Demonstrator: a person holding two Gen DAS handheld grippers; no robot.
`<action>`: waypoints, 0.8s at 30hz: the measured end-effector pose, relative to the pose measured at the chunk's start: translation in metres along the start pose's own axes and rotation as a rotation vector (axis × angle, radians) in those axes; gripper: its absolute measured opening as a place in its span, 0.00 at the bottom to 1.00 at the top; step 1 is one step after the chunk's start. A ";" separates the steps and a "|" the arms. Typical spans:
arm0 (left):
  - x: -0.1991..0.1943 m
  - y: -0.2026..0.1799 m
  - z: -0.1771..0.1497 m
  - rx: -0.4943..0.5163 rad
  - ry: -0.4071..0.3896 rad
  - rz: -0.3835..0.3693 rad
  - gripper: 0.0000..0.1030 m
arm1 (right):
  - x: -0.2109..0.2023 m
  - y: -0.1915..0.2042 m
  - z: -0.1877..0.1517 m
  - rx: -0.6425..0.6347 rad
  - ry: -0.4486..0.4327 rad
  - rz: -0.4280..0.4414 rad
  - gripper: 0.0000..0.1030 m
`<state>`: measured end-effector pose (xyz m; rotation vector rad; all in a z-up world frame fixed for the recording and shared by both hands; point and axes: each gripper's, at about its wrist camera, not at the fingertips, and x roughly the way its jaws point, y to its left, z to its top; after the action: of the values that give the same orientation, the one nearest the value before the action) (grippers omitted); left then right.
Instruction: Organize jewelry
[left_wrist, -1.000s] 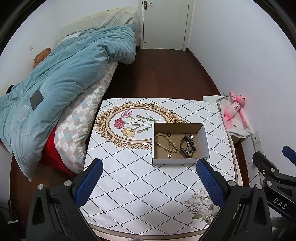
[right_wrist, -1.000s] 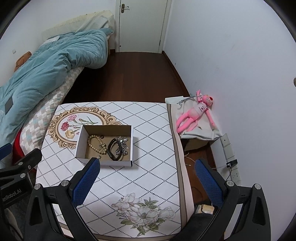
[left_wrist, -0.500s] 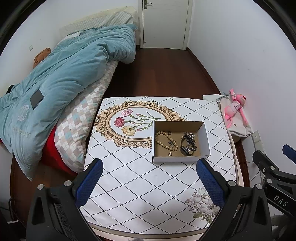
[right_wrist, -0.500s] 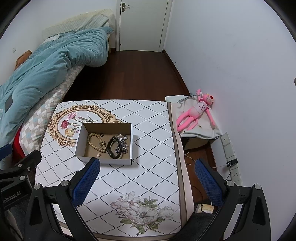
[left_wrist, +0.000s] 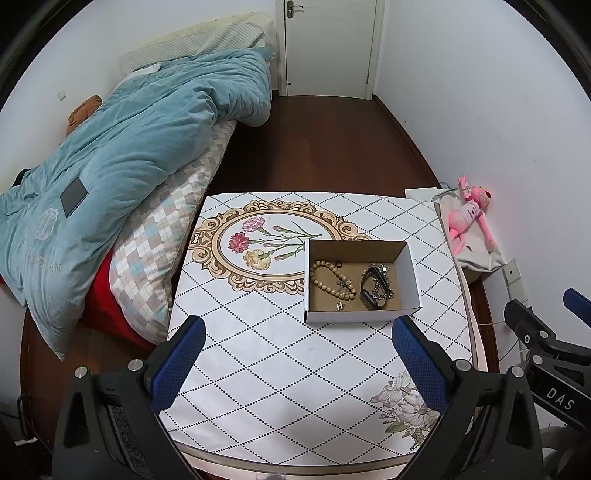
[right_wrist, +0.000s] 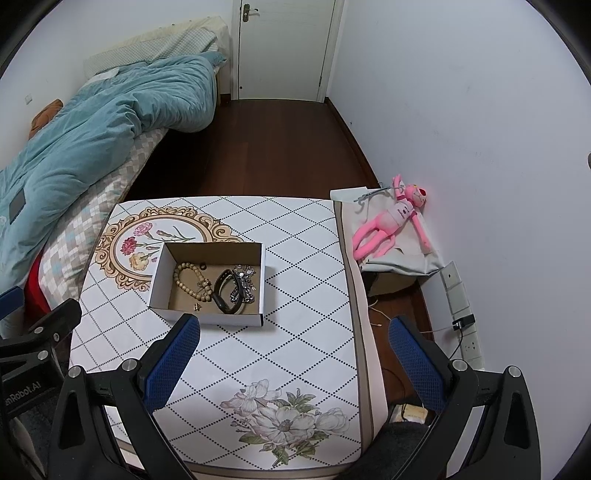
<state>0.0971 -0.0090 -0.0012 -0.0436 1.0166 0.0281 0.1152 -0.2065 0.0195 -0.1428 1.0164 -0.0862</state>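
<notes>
A small open cardboard box (left_wrist: 412, 273) stands on the patterned table (left_wrist: 280, 362); it also shows in the right wrist view (right_wrist: 263, 280). Inside lie a wooden bead bracelet (left_wrist: 327, 282) (right_wrist: 186, 284), a black band (left_wrist: 369, 297) (right_wrist: 221, 291), a silver chain piece (left_wrist: 380, 280) (right_wrist: 243, 284), a small dark ring (left_wrist: 338, 264) and a small H-shaped charm (left_wrist: 340, 305). My left gripper (left_wrist: 297, 354) is open and empty, high above the table's near side. My right gripper (right_wrist: 295, 350) is open and empty, above the table's right edge.
A bed with a teal quilt (left_wrist: 122, 155) borders the table's left side. A pink plush toy (right_wrist: 391, 221) lies on a grey bag by the right wall. Wall sockets and a cable (right_wrist: 461, 321) are low on the right. A door (left_wrist: 328, 44) is at the back.
Both grippers have risen and pulled back a little, so the table and box look slightly smaller and farther. The jaws stay open. Nothing in the box has moved.
</notes>
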 end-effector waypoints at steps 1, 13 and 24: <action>0.000 0.000 0.000 0.000 0.000 0.000 1.00 | 0.000 0.000 0.000 0.000 -0.001 0.001 1.00; -0.001 0.000 0.000 0.001 -0.002 -0.003 1.00 | 0.000 0.001 -0.002 0.000 0.000 0.003 1.00; -0.002 -0.002 0.001 0.004 -0.002 -0.003 1.00 | -0.003 0.004 -0.001 0.000 -0.004 0.004 1.00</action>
<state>0.0975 -0.0107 0.0011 -0.0415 1.0149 0.0235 0.1122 -0.2025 0.0210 -0.1407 1.0132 -0.0819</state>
